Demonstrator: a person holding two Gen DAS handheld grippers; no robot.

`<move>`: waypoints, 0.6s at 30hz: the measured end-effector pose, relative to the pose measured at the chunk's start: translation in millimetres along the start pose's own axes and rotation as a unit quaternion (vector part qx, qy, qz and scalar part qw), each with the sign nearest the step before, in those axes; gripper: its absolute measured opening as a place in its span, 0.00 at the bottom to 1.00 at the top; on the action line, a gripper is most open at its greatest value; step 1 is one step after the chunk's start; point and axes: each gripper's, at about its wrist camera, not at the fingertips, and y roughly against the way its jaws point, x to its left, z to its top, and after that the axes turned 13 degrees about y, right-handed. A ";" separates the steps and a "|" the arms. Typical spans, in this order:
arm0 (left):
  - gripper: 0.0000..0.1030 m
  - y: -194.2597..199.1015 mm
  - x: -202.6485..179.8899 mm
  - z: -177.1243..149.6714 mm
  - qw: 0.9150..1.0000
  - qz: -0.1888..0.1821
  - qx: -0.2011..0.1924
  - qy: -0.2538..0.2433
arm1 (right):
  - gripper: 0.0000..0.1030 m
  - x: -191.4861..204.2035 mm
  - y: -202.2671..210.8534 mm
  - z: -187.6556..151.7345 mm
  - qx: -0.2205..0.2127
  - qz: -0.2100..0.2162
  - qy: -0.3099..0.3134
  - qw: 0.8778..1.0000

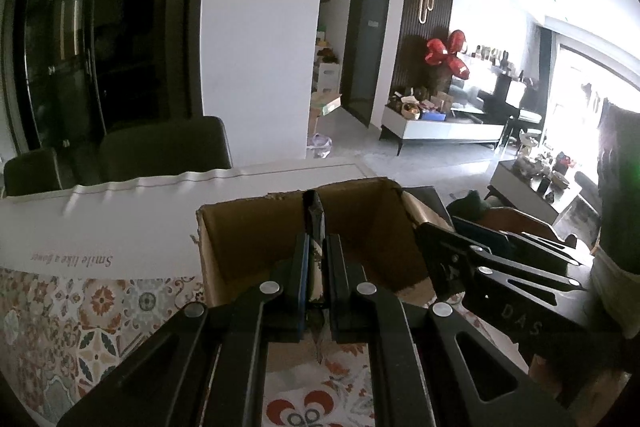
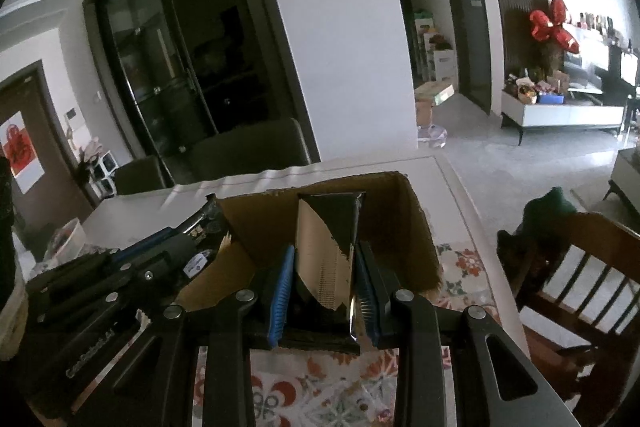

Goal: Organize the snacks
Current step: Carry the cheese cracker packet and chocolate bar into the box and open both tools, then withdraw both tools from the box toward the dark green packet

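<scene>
An open cardboard box [image 1: 248, 227] stands on the table just ahead of both grippers. My left gripper [image 1: 317, 243] is shut on a thin dark snack packet [image 1: 316, 211], seen edge-on and sticking up over the box's near rim. In the right wrist view, my right gripper [image 2: 325, 251] is shut on a black and beige snack packet [image 2: 332, 215], held upright with its top in front of the box [image 2: 400, 223]. The two grippers are side by side, the left one's linkage [image 2: 120, 271] showing at the left of that view. What lies on the box floor is hidden.
The table wears a patterned floral cloth [image 1: 100, 307] with a white lettered border. Dark chairs [image 1: 160, 151] stand at its far side and a wooden chair [image 2: 580, 267] at its right. A small bowl [image 2: 68, 239] sits far left. Living-room floor lies beyond.
</scene>
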 end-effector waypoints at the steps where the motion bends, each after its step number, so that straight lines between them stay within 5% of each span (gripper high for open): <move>1: 0.09 -3.9 1.2 2.4 1.000 0.001 0.004 0.001 | 0.31 -1.4 -4.4 2.6 0.002 0.003 0.001 1.000; 7: 0.15 -18.7 7.2 11.0 1.000 0.019 0.004 0.001 | 0.31 -10.5 -27.6 11.0 0.021 0.008 -0.002 1.000; 9: 0.37 -15.4 7.8 9.5 1.000 0.025 -0.003 0.000 | 0.34 -13.2 -33.5 12.0 0.027 0.004 -0.002 1.000; 12: 0.43 -5.7 8.5 4.9 0.999 0.036 -0.022 -0.003 | 0.61 -12.7 -35.7 9.6 0.040 -0.007 -0.003 0.999; 18: 0.62 18.3 0.0 -11.2 0.997 0.055 -0.047 -0.028 | 0.83 -8.7 -11.3 -3.0 0.019 -0.026 0.007 0.999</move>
